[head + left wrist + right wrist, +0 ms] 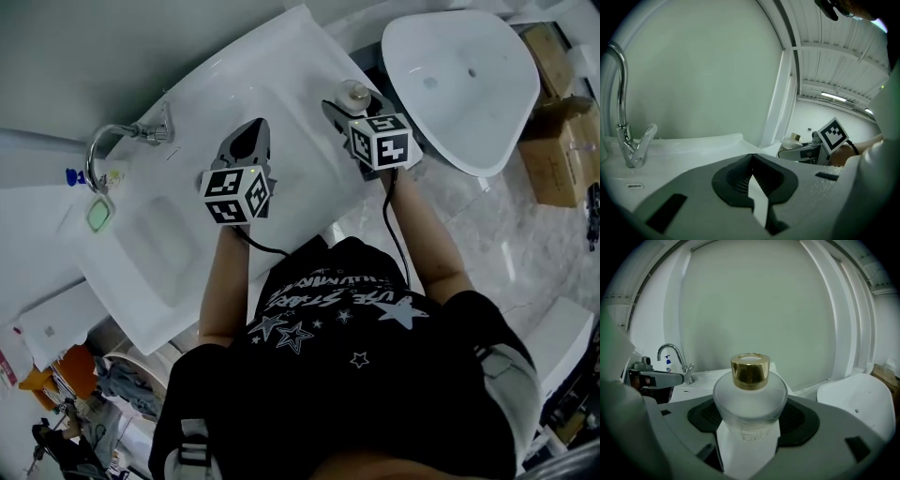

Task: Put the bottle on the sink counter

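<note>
While our right gripper (345, 105) is clamped on the frosted gold-capped bottle (750, 394) by the end edge of the sink counter (281, 75), our left gripper (251, 133) hovers pinched together, empty, over open counter well clear of the faucet (112, 139). Faint scribble on the bottle, we can't read it.

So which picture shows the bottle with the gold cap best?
The right gripper view: the bottle fills the middle, frosted body and gold cap clear, gripped in the right tongs. The head view shows only its top. The left gripper view gives a tiny far-off glimpse.
</note>
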`<state>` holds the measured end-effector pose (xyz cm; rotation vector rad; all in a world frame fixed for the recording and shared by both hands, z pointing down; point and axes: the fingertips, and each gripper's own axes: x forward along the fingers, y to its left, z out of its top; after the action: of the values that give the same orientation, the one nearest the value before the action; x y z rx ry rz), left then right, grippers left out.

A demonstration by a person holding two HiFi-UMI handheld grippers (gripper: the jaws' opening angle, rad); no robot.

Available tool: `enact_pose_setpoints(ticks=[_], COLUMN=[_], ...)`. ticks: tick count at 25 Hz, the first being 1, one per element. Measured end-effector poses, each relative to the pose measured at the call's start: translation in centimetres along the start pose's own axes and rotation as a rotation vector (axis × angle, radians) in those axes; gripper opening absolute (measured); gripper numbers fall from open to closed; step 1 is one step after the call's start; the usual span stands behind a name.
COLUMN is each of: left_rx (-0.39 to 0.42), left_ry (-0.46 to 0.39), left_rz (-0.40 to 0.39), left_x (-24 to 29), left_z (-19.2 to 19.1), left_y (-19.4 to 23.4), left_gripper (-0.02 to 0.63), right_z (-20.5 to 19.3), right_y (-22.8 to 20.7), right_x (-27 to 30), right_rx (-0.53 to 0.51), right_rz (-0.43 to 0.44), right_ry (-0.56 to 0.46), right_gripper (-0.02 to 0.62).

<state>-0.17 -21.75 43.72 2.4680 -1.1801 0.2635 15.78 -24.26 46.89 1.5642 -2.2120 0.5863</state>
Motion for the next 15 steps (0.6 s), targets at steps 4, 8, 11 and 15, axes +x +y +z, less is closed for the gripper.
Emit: enact_pose_setpoints(ticks=[4,8,11,15], left_rx=[-0.027,-0.048,-0.064,-0.081], left_ry=[0.016,0.023,0.029,0.023], left_rz=[0.022,0.064,0.101,0.155], left_x=[0.9,1.5,2.1,2.8], left_z=[-0.7,-0.9,-0.9,-0.5], left_y=[1.9,2.9,3.3,4.0], left_gripper=[0.008,0.008,0.008,0.008], right_z=[0.5,0.3,0.3,0.8], right_y=[-0.4,-1.1,-1.7,-2.4], right_x=[2.8,5.0,6.6,8.5], right_rx=[-0.001,-0.014,-0.023,-0.050], right_rz=[0.004,0.029,0.056,0.079], right_ry=[0.015,0.053,0.072,0.081], right_gripper=[0.321,0.321,0.321,0.321])
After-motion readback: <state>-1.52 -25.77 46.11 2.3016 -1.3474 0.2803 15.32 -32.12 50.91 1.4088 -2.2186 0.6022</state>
